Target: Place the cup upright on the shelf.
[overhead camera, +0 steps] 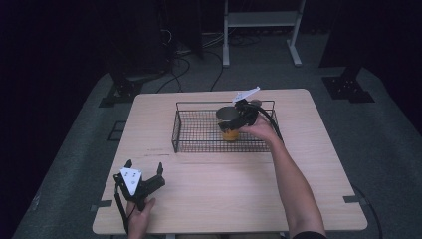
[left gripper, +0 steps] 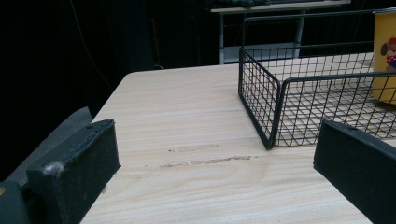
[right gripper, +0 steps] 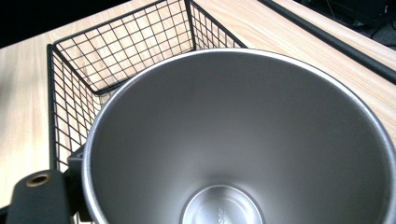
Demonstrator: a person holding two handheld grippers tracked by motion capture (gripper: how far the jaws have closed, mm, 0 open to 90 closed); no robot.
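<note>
Cup is held by right gripper fingers inside basket (upright); tipping is risked if rim grip slips. Left gripper fingers released, idle on worktop.

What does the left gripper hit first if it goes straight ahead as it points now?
Probably the near left corner of the wire basket, just right of the open left gripper's centreline; bare table lies before it. Depth is unclear.

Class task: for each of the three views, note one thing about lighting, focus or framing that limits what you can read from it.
High view: table lit, surroundings nearly black. Left gripper view: the near black jaws look soft, while the wire basket is sharp; the yellow cup is cut by the edge. Right gripper view: the cup's steel inside crowds the frame, sheen but no harsh glare.
</note>
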